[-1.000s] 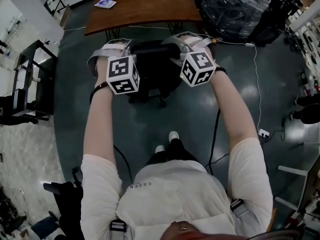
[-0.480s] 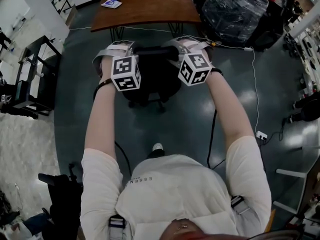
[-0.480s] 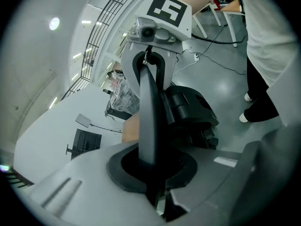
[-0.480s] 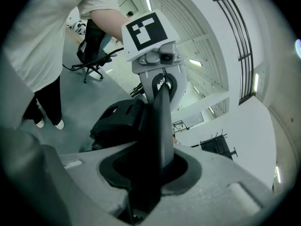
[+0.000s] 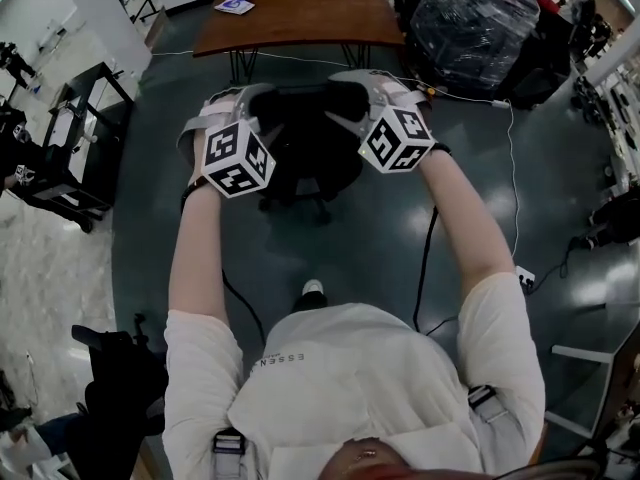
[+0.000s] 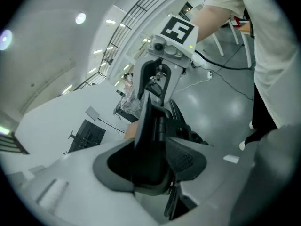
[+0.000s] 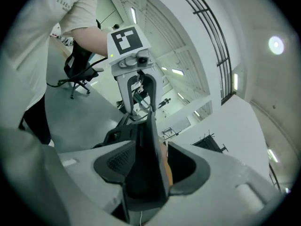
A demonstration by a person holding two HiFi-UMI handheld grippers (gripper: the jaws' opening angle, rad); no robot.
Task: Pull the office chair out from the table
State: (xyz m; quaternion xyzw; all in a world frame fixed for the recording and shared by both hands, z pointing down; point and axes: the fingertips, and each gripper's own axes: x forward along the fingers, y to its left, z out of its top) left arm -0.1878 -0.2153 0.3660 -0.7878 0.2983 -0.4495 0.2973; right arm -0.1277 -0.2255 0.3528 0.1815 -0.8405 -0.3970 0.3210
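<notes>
Head view: office chair [image 5: 300, 153] stands apart from table [image 5: 300, 16]

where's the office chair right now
In the head view, upper centre: the office chair stands on the dark floor, just this side of the wooden table.

Office chair [image 5: 300, 143] set on floor [image 5: 370, 218] at centre, at 6 o'clock of table [image 5: 300, 16], near it. Booklet [image 5: 238, 5] laid on table, at its 10 o'clock corner. Wrapped bundle [image 5: 470, 23] stacked at 3 o'clock of table, 1 o'clock of chair. Rack [image 5: 70, 148] placed at 9 o'clock of chair, well apart. Cable [image 5: 513, 168] strung across floor from 1 o'clock of chair to power strip [image 5: 526, 277] at 4 o'clock. Shoe [image 5: 313, 290] planted at 6 o'clock of chair.
</notes>
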